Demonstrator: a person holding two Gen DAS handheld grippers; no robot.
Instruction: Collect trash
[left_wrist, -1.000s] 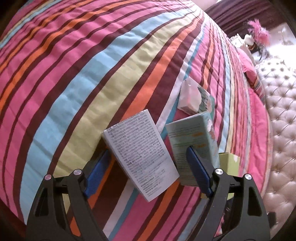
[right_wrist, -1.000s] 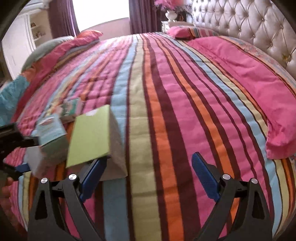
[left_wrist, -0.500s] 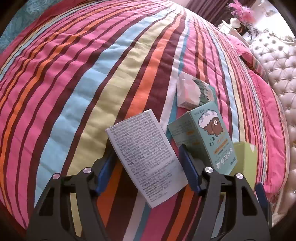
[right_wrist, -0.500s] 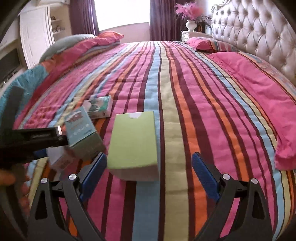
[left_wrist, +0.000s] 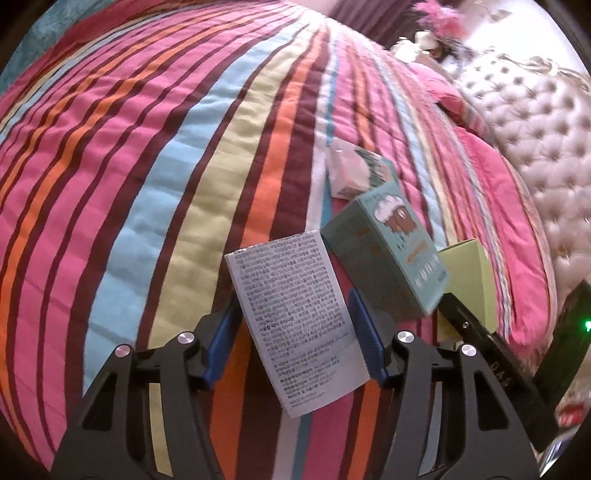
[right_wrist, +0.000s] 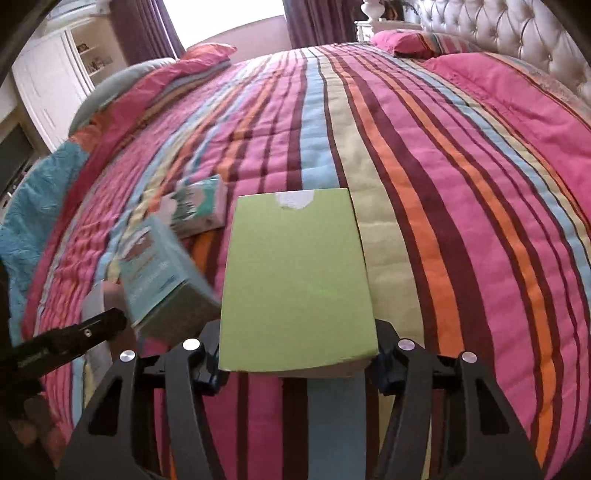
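Trash boxes sit clamped for carrying off: white box (left_wrist: 295, 325) in my left gripper (left_wrist: 291, 325), green box (right_wrist: 295, 280) in my right gripper (right_wrist: 295, 354).

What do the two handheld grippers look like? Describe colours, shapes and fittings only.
The left gripper and the right gripper look alike: black angular frames with cut-out openings, round silver bolt heads, and blue pads lining the fingers. No cables or sleeves are visible.

bedspread (right_wrist: 443, 155): multicolour stripes | box (right_wrist: 295, 277): lime green | fingers (left_wrist: 364, 328): blue
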